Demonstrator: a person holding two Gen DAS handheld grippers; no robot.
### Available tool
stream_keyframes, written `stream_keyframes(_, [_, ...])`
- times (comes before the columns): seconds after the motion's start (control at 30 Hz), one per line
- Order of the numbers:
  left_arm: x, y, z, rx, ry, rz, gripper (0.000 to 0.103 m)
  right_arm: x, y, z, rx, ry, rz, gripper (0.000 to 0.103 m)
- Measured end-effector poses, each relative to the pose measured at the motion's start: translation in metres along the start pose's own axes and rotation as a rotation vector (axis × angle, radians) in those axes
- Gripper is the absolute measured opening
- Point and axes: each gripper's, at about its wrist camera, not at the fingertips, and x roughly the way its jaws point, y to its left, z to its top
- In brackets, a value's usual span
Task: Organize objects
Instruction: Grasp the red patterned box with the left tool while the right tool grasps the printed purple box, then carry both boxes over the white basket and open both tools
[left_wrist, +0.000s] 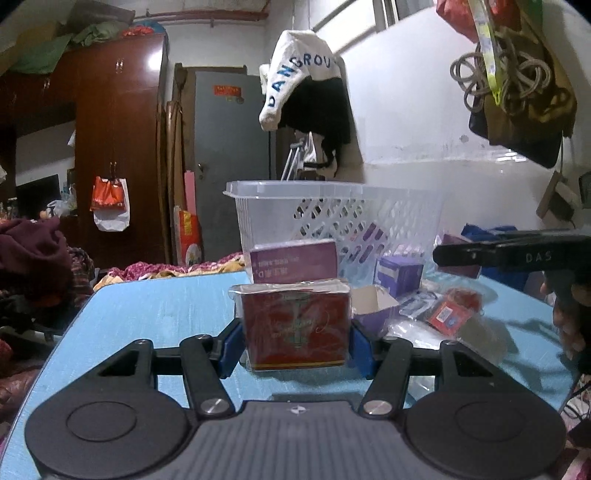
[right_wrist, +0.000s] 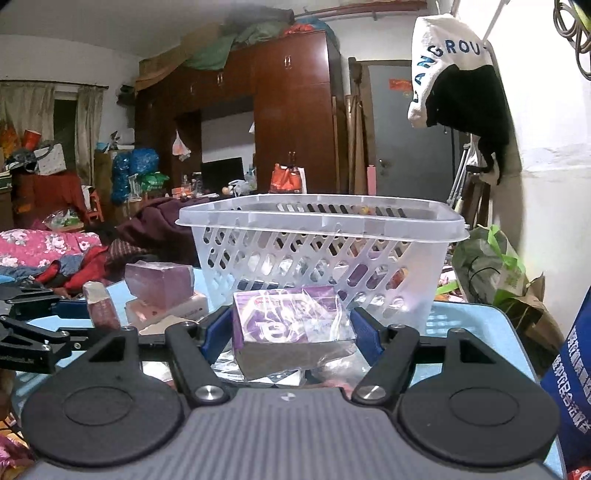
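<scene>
Both grippers loaded for the white basket (right_wrist: 317, 236) ahead: left gripper (left_wrist: 295, 341) clamps red box (left_wrist: 295, 326), right gripper (right_wrist: 291, 332) pinches purple packet (right_wrist: 291, 325) between its fingers.

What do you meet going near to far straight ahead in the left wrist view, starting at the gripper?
Left gripper → red box between its pads → purple box → basket → hanging jacket.

A dark red box (left_wrist: 295, 325) with faint gold lettering, a purple-and-white wrapped box (right_wrist: 291, 325), a translucent white lattice basket (right_wrist: 317, 251), and a light blue table (left_wrist: 147, 314), possibly streaked.
</scene>
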Motion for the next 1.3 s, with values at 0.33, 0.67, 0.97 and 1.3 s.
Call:
stream_keyframes(0.33, [-0.017, 0.005, 0.071, -0.091, -0.19, -0.073, 0.062, -0.043, 0.014, 0.041, -0.077, -0.192, -0.053, 0.072])
stream_keyframes(0.67, [0.132, 0.003, 0.155, -0.159, 0.084, -0.003, 0.074, 0.063, -0.025, 0.127, -0.05, 0.046, -0.101, 0.081])
stream_keyframes(0.97, [0.021, -0.018, 0.089, -0.081, -0.031, -0.031, 0.096, -0.007, -0.014, 0.059, -0.008, -0.022, -0.101, 0.103])
stream_keyframes(1.3, [0.014, -0.066, -0.01, -0.062, 0.129, -0.104, 0.093, 0.037, -0.043, -0.001, 0.065, 0.297, -0.004, 0.076])
